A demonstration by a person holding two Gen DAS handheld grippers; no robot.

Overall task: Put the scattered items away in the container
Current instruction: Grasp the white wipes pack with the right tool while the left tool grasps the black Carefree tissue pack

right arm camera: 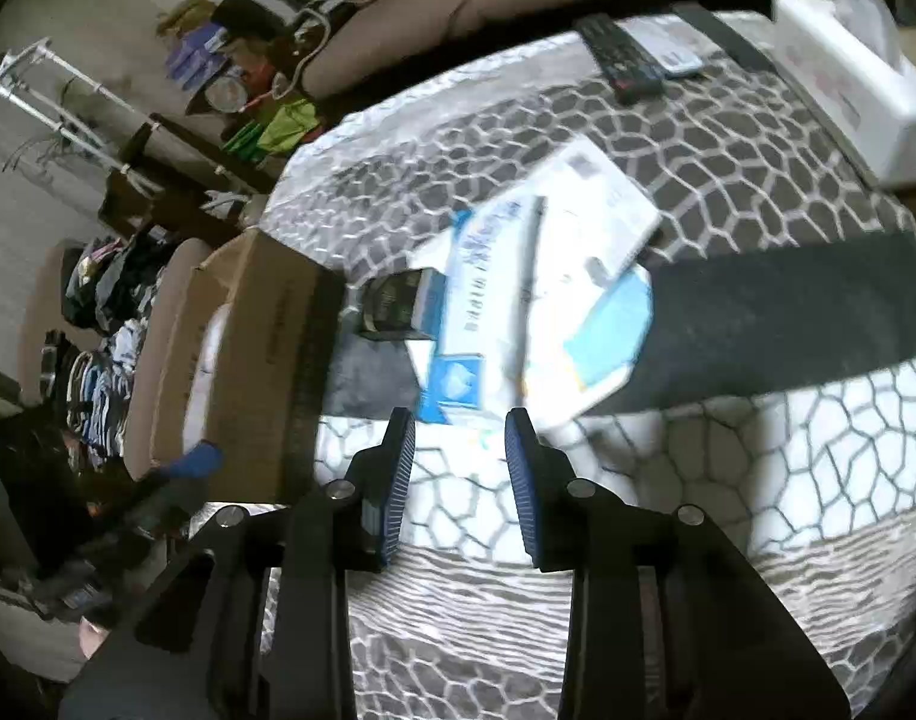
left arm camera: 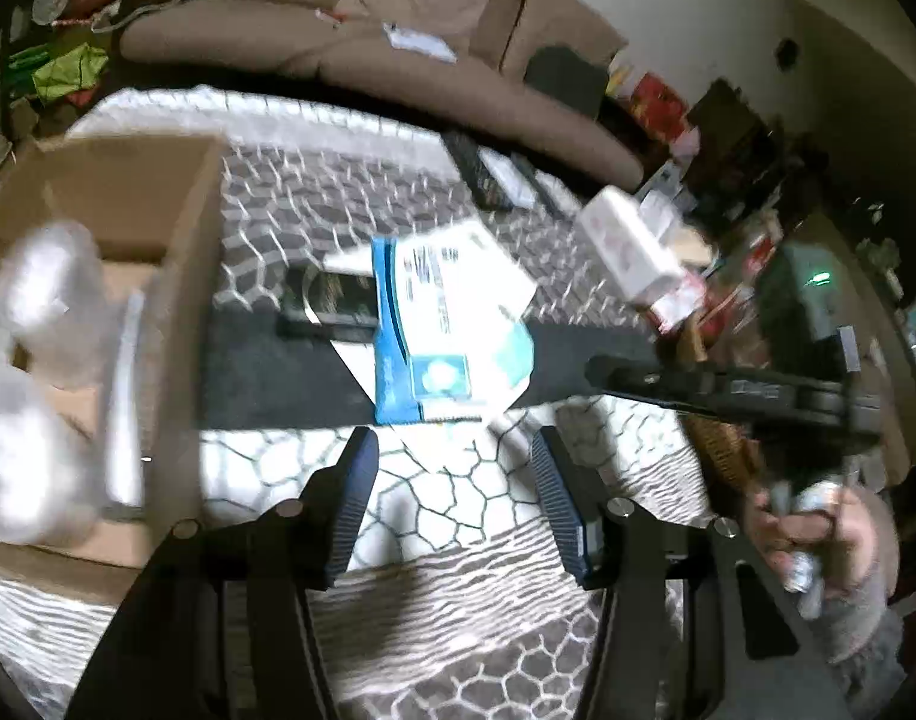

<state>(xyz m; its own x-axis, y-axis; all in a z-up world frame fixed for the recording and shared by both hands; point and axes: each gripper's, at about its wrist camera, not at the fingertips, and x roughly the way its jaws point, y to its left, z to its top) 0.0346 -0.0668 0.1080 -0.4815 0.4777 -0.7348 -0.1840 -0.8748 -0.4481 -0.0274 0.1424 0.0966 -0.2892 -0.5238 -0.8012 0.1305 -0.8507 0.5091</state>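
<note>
Both sets of blue-padded fingers (left arm camera: 362,480) stand apart over the patterned cloth (left arm camera: 458,498), gripping nothing: the left gripper (left arm camera: 455,447) half open, the right gripper (right arm camera: 460,426) narrower. Left of the blue-and-white packet (left arm camera: 434,324) sits the cardboard box (left arm camera: 182,276); a small dark box (left arm camera: 332,306) lies between them, and right of the packet a white box (left arm camera: 631,246)

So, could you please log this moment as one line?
left gripper: open, empty | right gripper: open, empty | blue-white packets: on rug | cardboard box: partly filled
</note>
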